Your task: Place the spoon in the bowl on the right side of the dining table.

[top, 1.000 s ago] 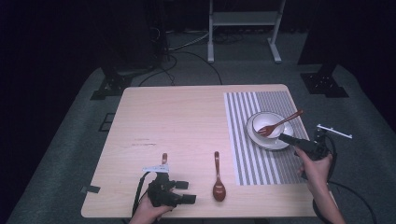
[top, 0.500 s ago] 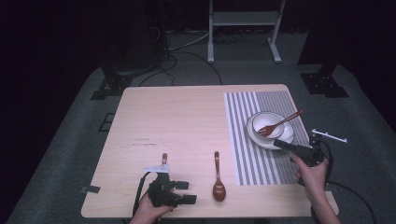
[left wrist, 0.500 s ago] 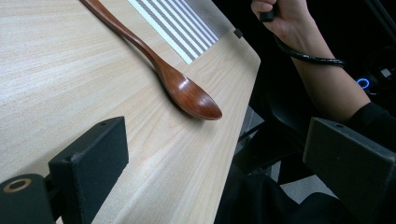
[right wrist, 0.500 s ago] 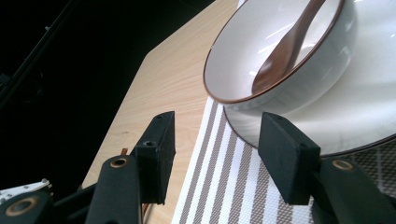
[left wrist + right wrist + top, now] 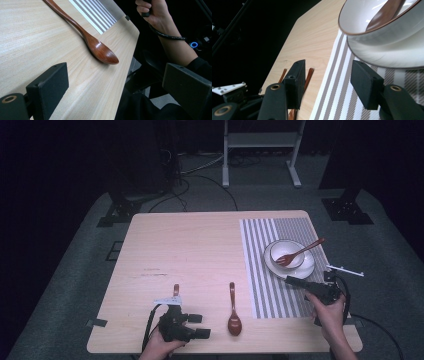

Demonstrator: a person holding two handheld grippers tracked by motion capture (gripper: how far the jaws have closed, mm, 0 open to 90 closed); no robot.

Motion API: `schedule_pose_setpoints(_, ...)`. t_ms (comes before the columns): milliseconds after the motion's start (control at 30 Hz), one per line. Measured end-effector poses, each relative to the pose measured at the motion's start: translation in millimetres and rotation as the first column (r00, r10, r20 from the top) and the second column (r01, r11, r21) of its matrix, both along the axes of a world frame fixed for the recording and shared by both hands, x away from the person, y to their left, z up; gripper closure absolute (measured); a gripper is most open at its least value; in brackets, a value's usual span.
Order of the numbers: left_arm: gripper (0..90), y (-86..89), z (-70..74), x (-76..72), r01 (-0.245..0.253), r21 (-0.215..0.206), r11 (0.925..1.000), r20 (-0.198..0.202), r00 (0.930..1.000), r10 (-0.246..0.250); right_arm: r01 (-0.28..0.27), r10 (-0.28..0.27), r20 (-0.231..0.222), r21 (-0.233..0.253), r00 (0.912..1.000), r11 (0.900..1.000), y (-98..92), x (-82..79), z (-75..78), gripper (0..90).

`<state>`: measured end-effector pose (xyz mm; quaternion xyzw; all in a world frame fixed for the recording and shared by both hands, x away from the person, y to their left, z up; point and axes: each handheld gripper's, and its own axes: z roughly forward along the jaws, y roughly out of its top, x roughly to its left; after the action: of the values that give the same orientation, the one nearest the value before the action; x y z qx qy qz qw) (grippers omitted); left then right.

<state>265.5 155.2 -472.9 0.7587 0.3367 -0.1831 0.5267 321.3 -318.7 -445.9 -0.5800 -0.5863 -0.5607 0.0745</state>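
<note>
bare tabletop spreads wide at left and centre; bowl and plate crowd the striped mat.

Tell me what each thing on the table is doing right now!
Bowl: upright on the plate, fork inside.
Plate: flat on the striped mat.
Fork: leaning in the bowl, handle over the rim.
Spoon: lying on the bare table, untouched.
Left gripper: open, holding nothing.
Right gripper: open, holding nothing, near the plate.
</note>
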Motion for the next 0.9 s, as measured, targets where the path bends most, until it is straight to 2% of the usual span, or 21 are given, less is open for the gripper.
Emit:
schedule_pose_setpoints(433, 5.4, 0.9, 0.5, -0.2, -0.002, 0.001, 1.0000, 0.000, 1.0000, 0.002, -0.053, 0.053, -0.006, 0.005, 0.9986, 0.999, 18.0, -9.6, -5.4, 44.4)
schedule_pose_setpoints(900, 5.4, 2.1, 1.2, -0.1, -0.006, 0.002, 1.0000, 0.005, 1.0000, 0.006, -0.120, 0.120, -0.020, 0.020, 0.9926, 0.993, 41.5, -18.6, -12.1, 43.4)
